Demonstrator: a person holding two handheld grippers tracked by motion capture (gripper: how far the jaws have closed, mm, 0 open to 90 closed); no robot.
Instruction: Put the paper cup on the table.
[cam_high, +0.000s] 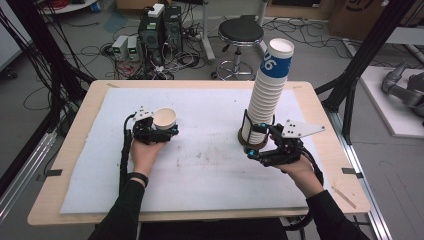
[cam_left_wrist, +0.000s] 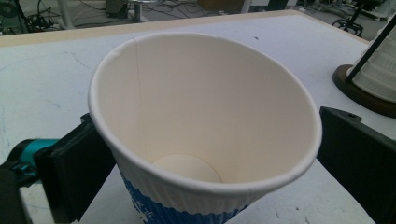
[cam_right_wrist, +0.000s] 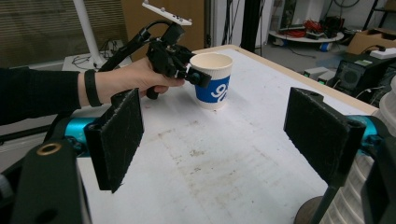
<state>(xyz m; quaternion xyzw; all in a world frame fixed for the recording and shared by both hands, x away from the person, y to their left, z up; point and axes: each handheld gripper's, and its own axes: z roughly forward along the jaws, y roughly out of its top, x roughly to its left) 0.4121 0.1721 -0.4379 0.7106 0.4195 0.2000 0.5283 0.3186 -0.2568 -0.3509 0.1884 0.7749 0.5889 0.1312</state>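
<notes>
1. Nearest the lens in the left gripper view, a single paper cup (cam_left_wrist: 201, 135) stands upright on the white mat (cam_high: 210, 165), mouth up and blue band low on its wall.
2. Its long axis runs straight up from the table, so any pull away has to go sideways or back, not down.
3. On either side of that cup sit the jaws of the left gripper (cam_high: 155, 131). They are spread wide: a gap shows at the right pad, the left pad lies just beside the wall, and neither presses on the cup.
4. My reading is that the cup is set down and freed; the coming move turns on backing the jaws off toward the person without clipping the rim.
5. Well apart to the right, the tall cup stack (cam_high: 267, 95) rises from a round dark holder (cam_high: 245, 140).
6. Just beside that holder, the right gripper (cam_high: 265, 145) has its jaws at a middling spread with nothing between them.
7. That right hand is the nearer one to the stack for taking another cup.
</notes>
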